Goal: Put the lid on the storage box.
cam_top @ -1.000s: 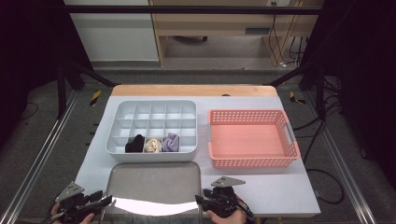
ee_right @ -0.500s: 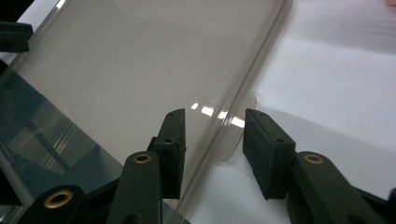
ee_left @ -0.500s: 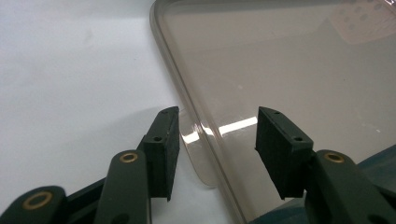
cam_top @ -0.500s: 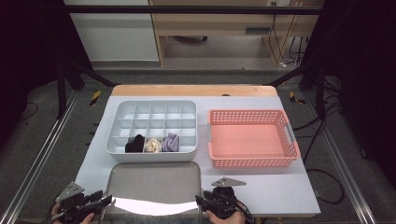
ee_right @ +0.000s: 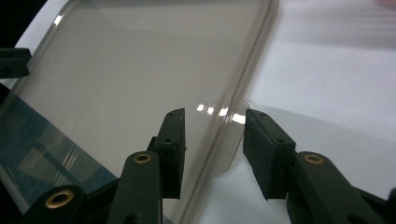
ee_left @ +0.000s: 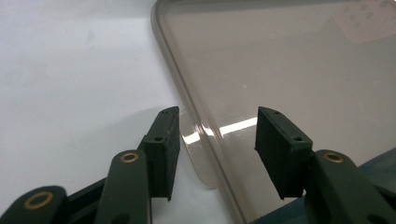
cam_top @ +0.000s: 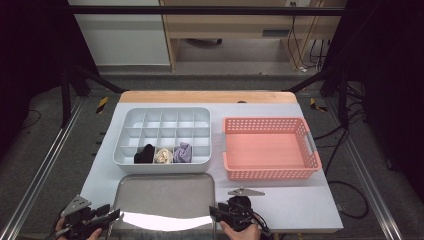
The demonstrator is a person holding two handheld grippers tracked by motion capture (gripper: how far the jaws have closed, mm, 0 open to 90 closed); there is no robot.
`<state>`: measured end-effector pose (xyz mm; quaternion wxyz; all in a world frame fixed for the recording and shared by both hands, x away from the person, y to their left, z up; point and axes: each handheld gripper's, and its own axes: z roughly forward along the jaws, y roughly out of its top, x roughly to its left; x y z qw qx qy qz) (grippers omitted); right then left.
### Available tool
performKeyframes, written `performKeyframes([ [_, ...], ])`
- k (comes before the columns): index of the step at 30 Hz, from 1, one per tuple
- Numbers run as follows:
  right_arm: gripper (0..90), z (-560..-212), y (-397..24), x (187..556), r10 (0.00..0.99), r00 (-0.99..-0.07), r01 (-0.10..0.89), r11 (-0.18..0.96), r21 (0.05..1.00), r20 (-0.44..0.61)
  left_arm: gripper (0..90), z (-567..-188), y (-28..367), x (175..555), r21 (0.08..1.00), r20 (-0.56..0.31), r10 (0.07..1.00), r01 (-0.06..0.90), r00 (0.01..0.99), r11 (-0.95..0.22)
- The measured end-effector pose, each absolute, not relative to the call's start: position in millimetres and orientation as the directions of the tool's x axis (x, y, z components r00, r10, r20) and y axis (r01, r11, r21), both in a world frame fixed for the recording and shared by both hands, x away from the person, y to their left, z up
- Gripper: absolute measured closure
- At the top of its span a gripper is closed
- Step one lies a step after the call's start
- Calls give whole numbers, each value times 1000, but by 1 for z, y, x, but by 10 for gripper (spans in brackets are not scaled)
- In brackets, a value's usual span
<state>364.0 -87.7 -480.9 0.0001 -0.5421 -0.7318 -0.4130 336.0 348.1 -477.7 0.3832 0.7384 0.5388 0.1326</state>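
From the high view, your left gripper (cam_top: pixel 114 216) and right gripper (cam_top: pixel 214 213) sit at the two near corners of the clear lid (cam_top: pixel 165 197), which lies flat on the table (cam_top: pixel 300 200) just in front of the organizer (cam_top: pixel 162 136). Three rolled items fill its front row; the basket (cam_top: pixel 270 149) beside it holds nothing.

In the left gripper view, your jaws stand apart astride the lid's rim tab (ee_left: pixel 201 154), pads not pressing it.

In the right gripper view, the same: jaws apart around the other tab (ee_right: pixel 226 140), no grip yet.

I judge that the lid is approached but not seized; you have closing, lifting and setting it on the organizer left.
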Motion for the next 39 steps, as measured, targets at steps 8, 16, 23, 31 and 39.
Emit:
performKeyframes([
  [8, 605, -479, -90, 365, 781, -415, 791, 56, 609, 467, 503, -478, 349, 336, 708, -221, 896, 695, 386, -124],
  [16, 589, -484, -90, 366, 778, -443, 774, 80, 628, 446, 502, -478, 350, 336, 706, -230, 894, 698, 384, -119],
  [23, 591, -484, -90, 367, 782, -399, 793, 32, 609, 479, 500, -478, 350, 336, 705, -230, 895, 699, 381, -117],
  [31, 593, -486, -94, 369, 760, -353, 816, -35, 577, 546, 499, -478, 350, 336, 704, -235, 895, 701, 379, -112],
  [39, 590, -480, -96, 367, 732, -370, 807, -52, 588, 573, 490, -478, 353, 336, 706, -257, 896, 703, 362, -81],
])
